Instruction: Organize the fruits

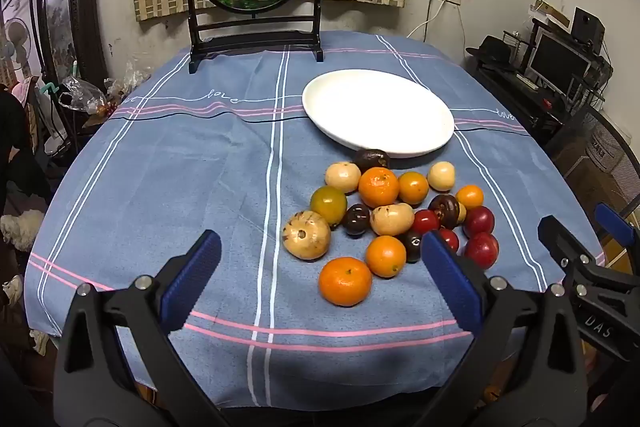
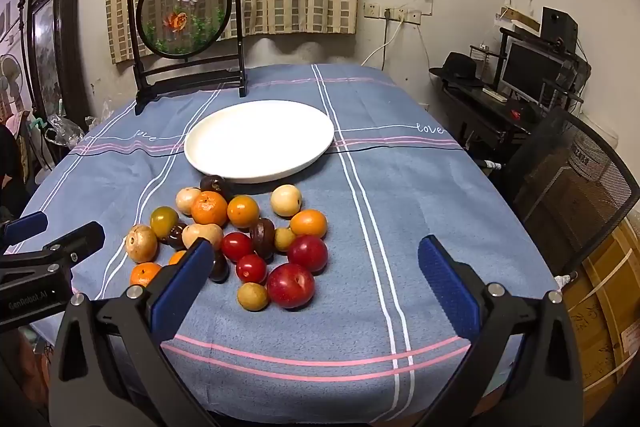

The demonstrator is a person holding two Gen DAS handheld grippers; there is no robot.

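The fruits are piled loose on the tabletop, just ahead of both hand-held grippers, with the empty white plate beyond them. They are judged small, round, smooth and light, likely to roll; each is best taken across its widest middle, one at a time. The left hand-held gripper and the right hand-held gripper are held side by side, tilted down toward the pile, jaws spread wide, nothing between them.
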